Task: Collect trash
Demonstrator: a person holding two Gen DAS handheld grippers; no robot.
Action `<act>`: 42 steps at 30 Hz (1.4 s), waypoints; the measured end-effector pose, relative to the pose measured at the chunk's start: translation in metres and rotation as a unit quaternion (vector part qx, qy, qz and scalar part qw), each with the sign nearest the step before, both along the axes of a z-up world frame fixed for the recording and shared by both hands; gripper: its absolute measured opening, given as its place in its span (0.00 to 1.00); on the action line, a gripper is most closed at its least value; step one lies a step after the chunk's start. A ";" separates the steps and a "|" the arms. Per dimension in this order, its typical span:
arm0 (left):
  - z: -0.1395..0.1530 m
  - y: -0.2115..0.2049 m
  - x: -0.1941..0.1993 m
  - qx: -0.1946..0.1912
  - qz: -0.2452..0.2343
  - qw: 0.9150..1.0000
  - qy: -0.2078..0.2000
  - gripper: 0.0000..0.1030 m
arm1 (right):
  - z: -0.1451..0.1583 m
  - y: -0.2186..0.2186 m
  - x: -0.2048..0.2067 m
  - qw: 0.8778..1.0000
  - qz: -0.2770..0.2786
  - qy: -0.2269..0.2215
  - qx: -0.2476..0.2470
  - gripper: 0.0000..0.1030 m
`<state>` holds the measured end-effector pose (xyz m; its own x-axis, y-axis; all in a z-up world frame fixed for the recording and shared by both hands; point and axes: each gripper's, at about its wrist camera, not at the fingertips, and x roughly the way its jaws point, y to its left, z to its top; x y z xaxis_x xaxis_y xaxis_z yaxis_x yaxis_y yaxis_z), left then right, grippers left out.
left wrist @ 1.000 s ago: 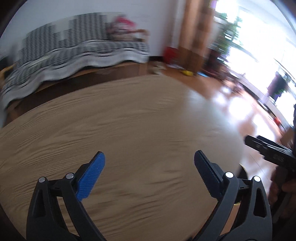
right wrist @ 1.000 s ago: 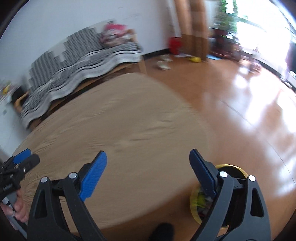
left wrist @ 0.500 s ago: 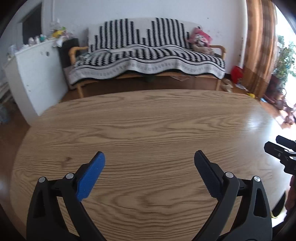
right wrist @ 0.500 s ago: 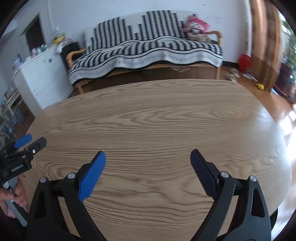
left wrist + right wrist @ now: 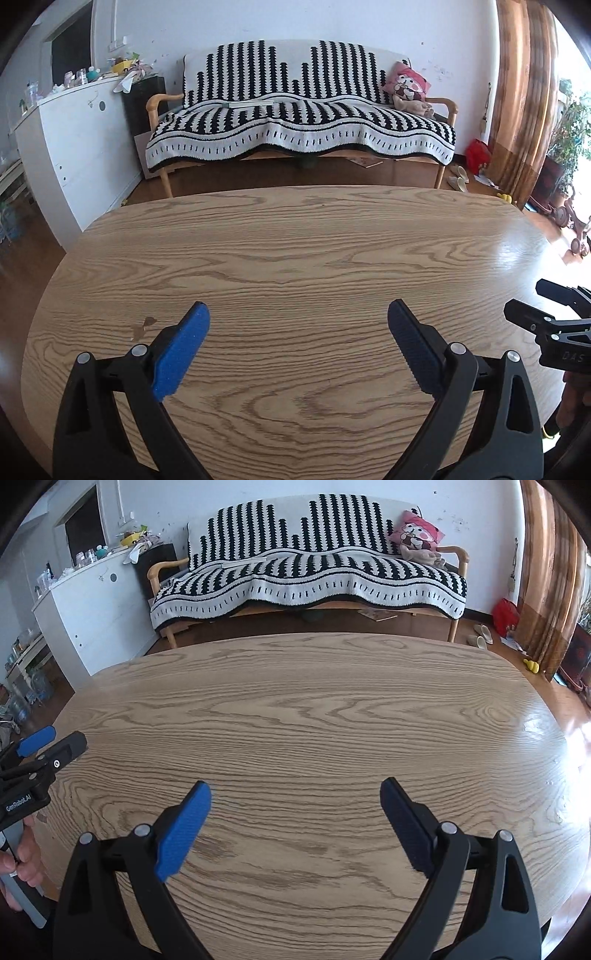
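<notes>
No piece of trash shows on the oval wooden table [image 5: 295, 258] in either view. My left gripper [image 5: 298, 339] hangs over the table's near edge, open, its blue pads wide apart with nothing between them. My right gripper [image 5: 295, 818] is open too and holds nothing. In the left wrist view the right gripper [image 5: 546, 314] pokes in from the right edge. The right wrist view shows the left gripper [image 5: 44, 746] at the far left, held by a hand [image 5: 22, 853]. A small brown stain [image 5: 146, 325] marks the wood near the left pad.
Beyond the table [image 5: 295, 720] stands a sofa [image 5: 299, 125] under a black-and-white patterned cover, with a pink cushion [image 5: 406, 86]. A white cabinet [image 5: 74, 147] with clutter on top is at the left. Curtains [image 5: 524, 92], plants and floor items are at the right.
Both views swung left from the sunlit floor and a yellow-rimmed bin by the table back to face the sofa. The blur is gone. Both grippers stayed open.
</notes>
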<state>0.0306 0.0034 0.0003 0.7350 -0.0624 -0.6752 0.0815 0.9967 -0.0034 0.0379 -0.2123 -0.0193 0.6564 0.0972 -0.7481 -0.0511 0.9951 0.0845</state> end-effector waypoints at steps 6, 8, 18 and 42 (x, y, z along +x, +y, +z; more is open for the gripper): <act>0.000 -0.001 0.001 0.000 -0.001 1.000 -0.001 0.91 | 0.000 -0.004 -0.004 1.000 -0.001 -0.002 0.000 0.87; -0.001 -0.002 0.001 -0.001 -0.001 1.000 0.001 0.91 | 0.000 -0.004 -0.004 1.000 -0.001 -0.002 0.001 0.87; -0.002 -0.004 -0.001 -0.001 0.001 1.000 0.004 0.91 | 0.001 -0.009 -0.010 1.000 -0.006 -0.001 -0.003 0.87; -0.003 -0.003 0.001 -0.001 0.002 1.000 0.005 0.91 | 0.004 -0.015 -0.013 1.000 -0.007 0.000 -0.006 0.87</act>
